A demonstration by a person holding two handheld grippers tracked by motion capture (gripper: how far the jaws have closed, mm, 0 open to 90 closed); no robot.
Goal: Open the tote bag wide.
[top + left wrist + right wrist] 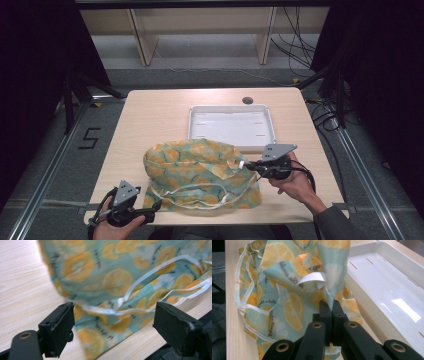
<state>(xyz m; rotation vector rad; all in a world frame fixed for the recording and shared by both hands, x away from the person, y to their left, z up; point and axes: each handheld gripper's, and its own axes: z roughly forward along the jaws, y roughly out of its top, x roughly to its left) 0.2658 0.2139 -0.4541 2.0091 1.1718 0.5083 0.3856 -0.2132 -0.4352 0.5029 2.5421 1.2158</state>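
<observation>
Left gripper (150, 209) hovers at the near bench (150, 115) edge with its jaws spread wide and nothing pressed between them; in the left gripper view the near left corner of the lemon-print cloth bag (200, 172) and its white drawstring (140, 283) lie just ahead, in the gap but untouched. That bag sprawls across the bench's near half, its long axis running left to right, bunched higher toward the far left. Further in, the right gripper (246, 164) is clamped tight on a fold at the bag's right edge, beside a small white label (312, 278), lifting it slightly. Beyond it sits the white tray (192, 125), close to the bag's far edge.
</observation>
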